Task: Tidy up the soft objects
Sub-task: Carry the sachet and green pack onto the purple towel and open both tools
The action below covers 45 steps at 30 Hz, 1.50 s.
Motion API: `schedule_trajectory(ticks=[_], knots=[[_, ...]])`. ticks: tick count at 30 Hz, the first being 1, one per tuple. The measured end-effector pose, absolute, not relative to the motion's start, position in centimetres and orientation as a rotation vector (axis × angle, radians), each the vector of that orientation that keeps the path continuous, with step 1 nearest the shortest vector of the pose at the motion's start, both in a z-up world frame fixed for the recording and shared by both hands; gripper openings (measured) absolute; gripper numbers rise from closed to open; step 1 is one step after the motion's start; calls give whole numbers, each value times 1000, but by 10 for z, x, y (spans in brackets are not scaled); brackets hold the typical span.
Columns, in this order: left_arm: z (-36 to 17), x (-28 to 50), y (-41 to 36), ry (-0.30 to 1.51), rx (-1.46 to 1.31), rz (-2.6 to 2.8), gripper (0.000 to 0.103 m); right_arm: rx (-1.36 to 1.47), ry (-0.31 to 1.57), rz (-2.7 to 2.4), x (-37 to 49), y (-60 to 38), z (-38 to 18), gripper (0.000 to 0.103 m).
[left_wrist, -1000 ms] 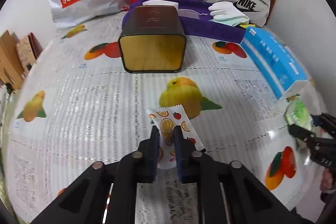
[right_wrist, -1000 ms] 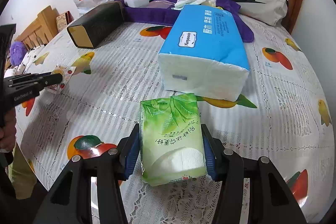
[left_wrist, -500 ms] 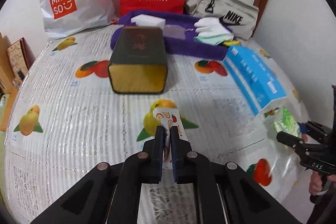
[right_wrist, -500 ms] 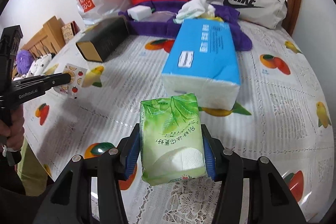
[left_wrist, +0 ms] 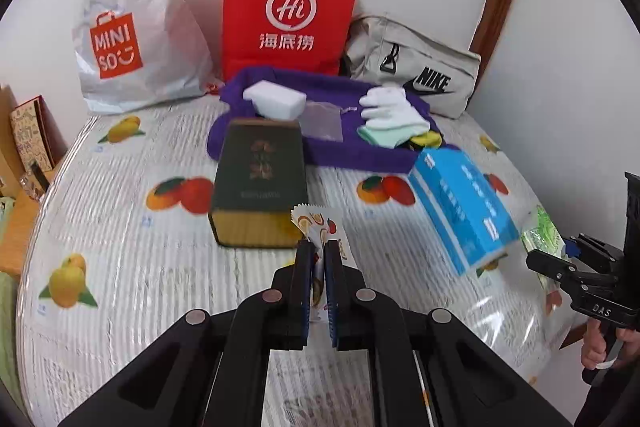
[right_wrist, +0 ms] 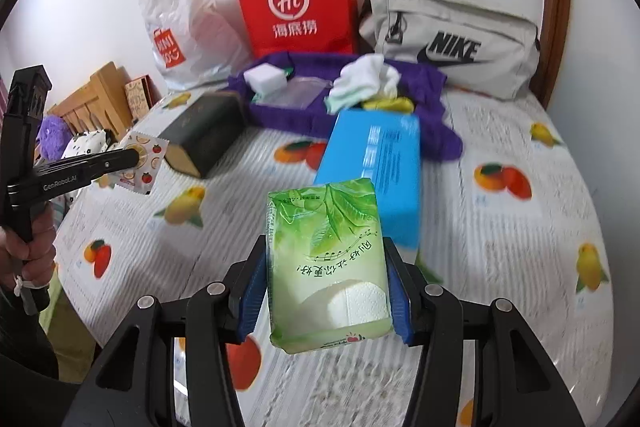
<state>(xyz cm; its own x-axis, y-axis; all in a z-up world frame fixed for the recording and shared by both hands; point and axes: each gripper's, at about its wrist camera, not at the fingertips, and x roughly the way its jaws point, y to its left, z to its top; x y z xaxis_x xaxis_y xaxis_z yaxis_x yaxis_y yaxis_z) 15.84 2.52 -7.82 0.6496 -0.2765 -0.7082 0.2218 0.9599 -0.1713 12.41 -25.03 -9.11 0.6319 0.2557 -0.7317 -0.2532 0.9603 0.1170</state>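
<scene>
Both pickups look done, delivery is left. The left gripper (left_wrist: 316, 263) is clamped nearly closed on a small fruit-print sachet (left_wrist: 320, 227), held in the air in front of the dark box (left_wrist: 260, 187). The right gripper (right_wrist: 326, 267) grips a green tissue pack (right_wrist: 326, 259) across its width, lifted off the bench (right_wrist: 520, 247) to the right of that box, nearer than the blue tissue pack (right_wrist: 376, 163). Behind the dark box, the purple cloth (left_wrist: 332, 151) already carries a white sponge (left_wrist: 276, 101) and socks (left_wrist: 394, 115); I judge these 2 items go there next.
</scene>
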Motion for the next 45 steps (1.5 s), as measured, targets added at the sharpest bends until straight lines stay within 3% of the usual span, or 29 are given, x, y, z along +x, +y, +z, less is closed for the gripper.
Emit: schedule_trajectory(ticks=[22, 33, 45], knots=[[-52, 300, 10, 827, -11, -256, 7, 26, 798, 273, 305, -249, -66, 52], [-67, 368, -3, 876, -35, -284, 7, 41, 874, 325, 391, -235, -80, 53], [-94, 413, -35, 978, 6, -356, 7, -45, 1018, 379, 426, -203, -121, 54]])
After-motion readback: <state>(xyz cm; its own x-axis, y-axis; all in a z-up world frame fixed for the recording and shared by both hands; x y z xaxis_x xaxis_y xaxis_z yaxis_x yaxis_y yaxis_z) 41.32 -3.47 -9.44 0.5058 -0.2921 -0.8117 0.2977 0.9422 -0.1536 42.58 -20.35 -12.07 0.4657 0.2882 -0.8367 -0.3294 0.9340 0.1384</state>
